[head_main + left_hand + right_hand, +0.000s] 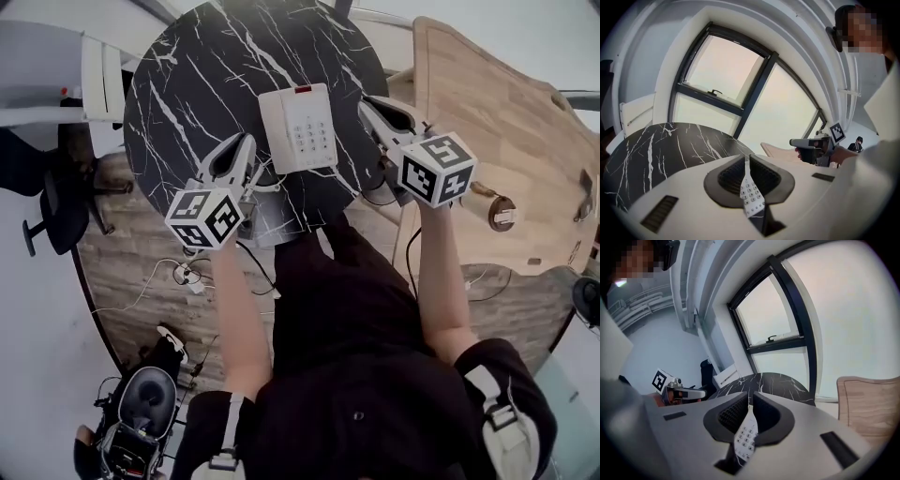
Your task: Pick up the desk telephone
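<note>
Left gripper: the white two-jaw left gripper (246, 143) has its jaws pressed together with nothing held. Its own view shows only a thin slit between the black ribbed pads (733, 174).
Right gripper: the white two-jaw right gripper (372, 105) is likewise closed and empty, its dark pads meeting at the tips.
Marker cubes: each gripper carries a white cube with black square markers (204, 217) at its rear, just ahead of the person's bare forearm (246, 319).
Telephone: the white push-button desk telephone (300, 128) lies flat between the two grippers. Its handset runs along its left side, the keypad sits to the right, and there is a small red patch at its far edge.
Spacing: the left gripper's tip is just beside the phone's left edge and the right gripper's tip is just beside its far right corner. I can't see either one touching it.
Through the jaws: in each gripper view a sliver of the keypad shows below the closed tips.
Table: the phone rests on a round black marble-look table with white veins (187, 75), towards the edge nearest the person.
Beside it: a pale wooden table (497, 112) stands close on the right.
Further out: a large black-framed window (740, 79) is beyond the round table. A black office chair (56, 202) is off to the left. White cables (187, 275) lie on the plank floor.
</note>
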A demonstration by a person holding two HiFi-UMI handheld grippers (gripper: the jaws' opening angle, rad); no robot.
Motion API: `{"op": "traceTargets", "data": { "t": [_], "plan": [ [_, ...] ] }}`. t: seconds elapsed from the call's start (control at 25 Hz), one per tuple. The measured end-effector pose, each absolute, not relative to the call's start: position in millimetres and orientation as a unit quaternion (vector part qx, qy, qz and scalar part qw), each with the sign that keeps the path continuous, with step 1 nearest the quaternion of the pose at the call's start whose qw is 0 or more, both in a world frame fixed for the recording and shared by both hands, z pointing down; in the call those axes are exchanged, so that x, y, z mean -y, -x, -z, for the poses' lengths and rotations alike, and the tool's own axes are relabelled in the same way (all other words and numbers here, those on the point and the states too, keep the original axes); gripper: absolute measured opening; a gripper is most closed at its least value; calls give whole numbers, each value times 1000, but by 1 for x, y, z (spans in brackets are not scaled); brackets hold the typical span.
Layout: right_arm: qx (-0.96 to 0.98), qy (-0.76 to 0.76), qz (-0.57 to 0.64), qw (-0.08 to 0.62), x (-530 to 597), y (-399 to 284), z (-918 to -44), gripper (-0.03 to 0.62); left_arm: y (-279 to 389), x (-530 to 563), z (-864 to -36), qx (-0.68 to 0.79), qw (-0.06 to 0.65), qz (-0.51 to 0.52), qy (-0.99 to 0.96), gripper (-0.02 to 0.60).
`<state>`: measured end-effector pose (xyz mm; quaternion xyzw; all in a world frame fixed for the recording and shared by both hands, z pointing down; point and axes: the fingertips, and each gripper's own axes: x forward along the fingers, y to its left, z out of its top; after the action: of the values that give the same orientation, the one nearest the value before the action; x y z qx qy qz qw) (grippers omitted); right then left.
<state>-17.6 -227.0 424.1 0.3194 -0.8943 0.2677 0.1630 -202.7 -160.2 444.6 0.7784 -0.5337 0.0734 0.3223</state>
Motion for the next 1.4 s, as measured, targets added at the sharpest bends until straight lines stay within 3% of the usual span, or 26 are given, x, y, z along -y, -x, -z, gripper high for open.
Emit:
{"op": "traceTargets", "data": {
  "t": [0.04, 0.12, 0.24, 0.36, 0.72, 1.04, 1.4],
  "plan": [
    [892, -318, -274, 167, 226, 19, -433, 34, 202, 160, -451, 531, 330, -73, -777, 29],
    [886, -318, -286, 177, 223, 20, -450, 34, 199, 160, -466, 524, 344, -77, -775, 111],
    [879, -312, -306, 192, 214, 23, -473, 41, 196, 157, -488, 515, 361, -86, -773, 138],
    [870, -308, -325, 206, 208, 25, -496, 118, 195, 156, -509, 509, 379, -92, -767, 173],
    [859, -281, -360, 234, 188, 36, -553, 182, 187, 150, -557, 474, 426, -86, -766, 281],
    [847, -259, -387, 256, 175, 45, -598, 266, 183, 158, -585, 441, 451, -73, -773, 343],
    [839, -242, -416, 252, 171, 53, -626, 304, 177, 160, -610, 414, 479, -57, -772, 359]
  ]
}}
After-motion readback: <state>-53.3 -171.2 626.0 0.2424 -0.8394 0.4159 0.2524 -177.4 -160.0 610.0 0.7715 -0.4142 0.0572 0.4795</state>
